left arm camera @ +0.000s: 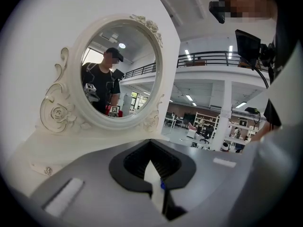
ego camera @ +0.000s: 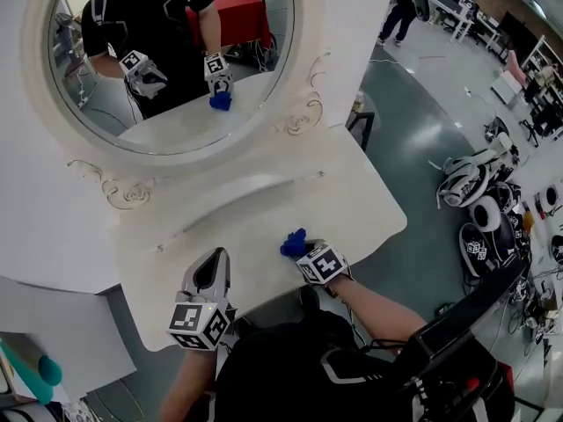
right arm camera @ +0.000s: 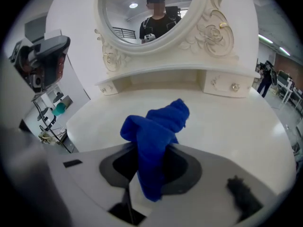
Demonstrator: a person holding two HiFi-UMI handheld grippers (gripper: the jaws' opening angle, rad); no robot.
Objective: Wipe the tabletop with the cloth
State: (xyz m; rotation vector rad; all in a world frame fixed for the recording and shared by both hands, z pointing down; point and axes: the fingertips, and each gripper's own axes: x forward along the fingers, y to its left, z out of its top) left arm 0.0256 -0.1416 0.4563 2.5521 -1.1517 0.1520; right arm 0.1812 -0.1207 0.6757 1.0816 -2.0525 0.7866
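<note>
The crumpled blue cloth (ego camera: 294,243) is pinched in the right gripper (ego camera: 303,251), whose fingers are clamped on its lower fold. The rest of the cloth (right arm camera: 156,136) bunches forward out of that gripper (right arm camera: 147,174). It sits over the white table (ego camera: 264,205) near the front edge, right of the middle. No view settles whether it presses on the surface.

The left gripper (ego camera: 214,262) hovers at the table's front edge, well apart from the cloth. Its fingers are drawn together on nothing and point toward the mirror, as its own view shows (left arm camera: 150,143).

Ahead of both grippers rises a low curved ledge with small knobs (right arm camera: 233,86). Above it stands the oval mirror in a carved cream frame (ego camera: 167,42), which reflects the person and both grippers.

Beyond the table's right end, on the grey floor (ego camera: 413,86), lie several black-and-white headsets (ego camera: 475,183). A teal roll (ego camera: 31,367) shows at the lower left.
</note>
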